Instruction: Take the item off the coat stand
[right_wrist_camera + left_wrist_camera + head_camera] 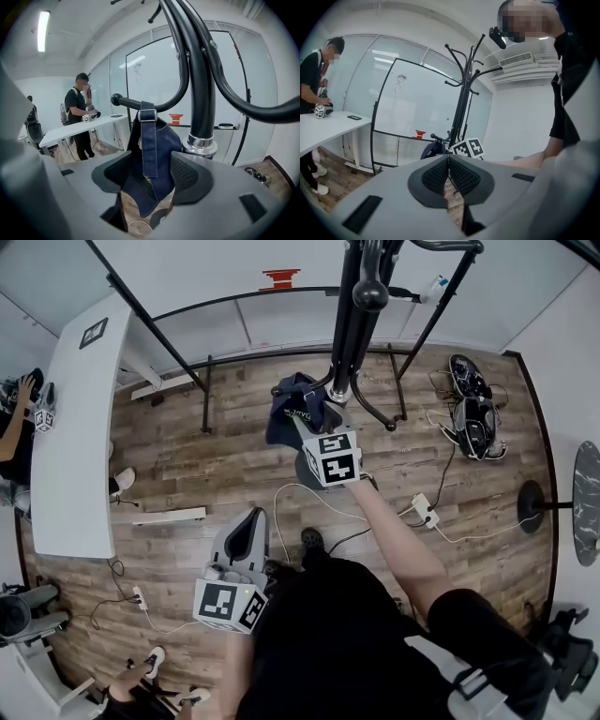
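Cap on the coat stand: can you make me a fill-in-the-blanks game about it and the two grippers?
The cap hanging on the coat stand is dark ____.
The right gripper has its jaws ____, with the cap between them.
The left gripper has its jaws ____, with nothing between them.
The floor looks like planks of ____.
Missing words: blue, open, shut, wood.

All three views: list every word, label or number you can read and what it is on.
Navy cap: pale lettering, partly hidden, too small to read.
Whiteboard: a sketch only, no words.
Marker cubes: black-and-white square markers, no letters.
Nothing else legible.
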`<state>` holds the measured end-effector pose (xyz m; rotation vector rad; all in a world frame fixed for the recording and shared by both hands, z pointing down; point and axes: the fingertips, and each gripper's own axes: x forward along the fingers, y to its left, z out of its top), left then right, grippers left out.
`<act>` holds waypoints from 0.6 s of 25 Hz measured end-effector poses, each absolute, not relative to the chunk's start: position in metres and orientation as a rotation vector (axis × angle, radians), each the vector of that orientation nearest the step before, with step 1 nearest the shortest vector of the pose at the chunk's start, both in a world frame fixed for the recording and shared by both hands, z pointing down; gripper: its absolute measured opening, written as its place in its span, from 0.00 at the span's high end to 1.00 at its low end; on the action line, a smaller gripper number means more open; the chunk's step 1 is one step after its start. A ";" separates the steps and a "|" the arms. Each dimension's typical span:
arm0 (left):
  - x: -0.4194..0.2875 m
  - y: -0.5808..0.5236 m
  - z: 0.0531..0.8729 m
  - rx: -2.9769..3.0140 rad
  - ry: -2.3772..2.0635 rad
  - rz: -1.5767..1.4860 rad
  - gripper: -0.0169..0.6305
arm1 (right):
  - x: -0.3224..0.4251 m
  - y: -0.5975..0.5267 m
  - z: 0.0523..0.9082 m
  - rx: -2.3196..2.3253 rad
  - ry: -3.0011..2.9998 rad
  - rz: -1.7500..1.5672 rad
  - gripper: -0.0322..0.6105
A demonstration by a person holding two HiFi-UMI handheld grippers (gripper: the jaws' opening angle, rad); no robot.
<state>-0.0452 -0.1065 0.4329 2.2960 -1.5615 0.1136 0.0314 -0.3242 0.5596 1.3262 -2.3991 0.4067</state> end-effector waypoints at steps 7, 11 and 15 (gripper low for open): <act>-0.049 -0.107 0.433 2.288 -1.569 0.108 0.94 | 0.039 -0.329 0.562 1.378 -2.341 0.341 0.73; -0.048 -0.107 0.433 2.290 -1.565 0.111 0.94 | 0.035 -0.324 0.557 1.362 -2.348 0.334 0.80; -0.049 -0.106 0.432 2.289 -1.571 0.105 0.94 | 0.036 -0.323 0.557 1.361 -2.354 0.325 0.86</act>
